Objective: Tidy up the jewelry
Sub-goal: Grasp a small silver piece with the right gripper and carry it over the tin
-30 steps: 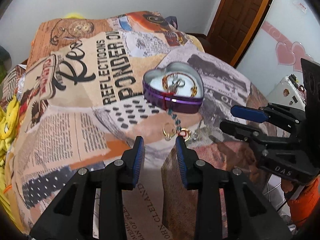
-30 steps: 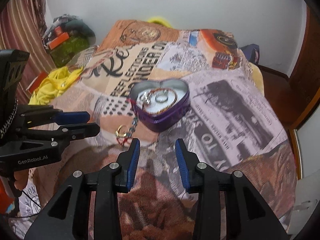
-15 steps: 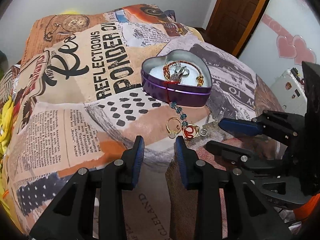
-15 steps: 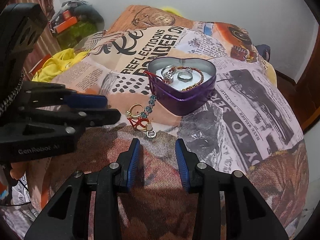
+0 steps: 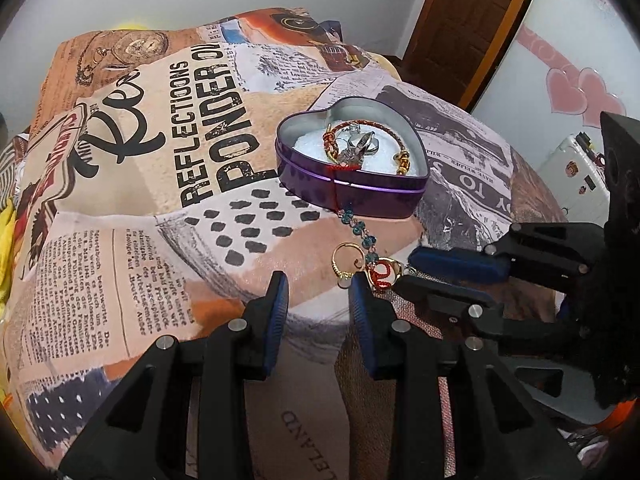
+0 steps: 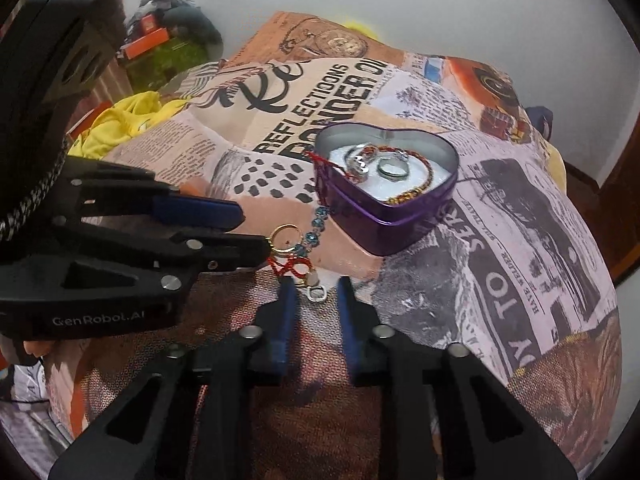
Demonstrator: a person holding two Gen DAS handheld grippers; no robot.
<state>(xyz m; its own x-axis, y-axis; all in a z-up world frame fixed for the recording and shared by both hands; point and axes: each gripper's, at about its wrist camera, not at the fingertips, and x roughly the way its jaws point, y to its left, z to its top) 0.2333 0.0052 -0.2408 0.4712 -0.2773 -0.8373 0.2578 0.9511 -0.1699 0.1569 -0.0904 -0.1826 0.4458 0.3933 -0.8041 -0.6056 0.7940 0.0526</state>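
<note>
A purple heart-shaped tin (image 5: pixel 360 196) (image 6: pixel 384 220) sits open on the printed bed cover, holding rings and a red-and-gold bracelet. A beaded chain (image 5: pixel 362 236) (image 6: pixel 320 216) hangs over the tin's wall onto the cover and ends in a gold ring (image 5: pixel 347 258) (image 6: pixel 285 236), a red charm (image 5: pixel 382 273) (image 6: pixel 290 266) and a silver clasp (image 6: pixel 318 293). My right gripper (image 6: pixel 316 296) (image 5: pixel 404 271) is closing, with the clasp lying between its fingertips and a gap still showing. My left gripper (image 5: pixel 318 292) (image 6: pixel 254 232) stands open just short of the gold ring, holding nothing.
The bed cover (image 5: pixel 160 220) falls away at its near edge under both grippers. Yellow cloth (image 6: pixel 120 124) and clutter (image 6: pixel 168 48) lie at the far left. A wooden door (image 5: pixel 472 20) and a white case (image 5: pixel 576 172) are to the right.
Both grippers have sunk and come closer to the chain's loose end. The right gripper's jaws have narrowed around the clasp. The tin has not moved.
</note>
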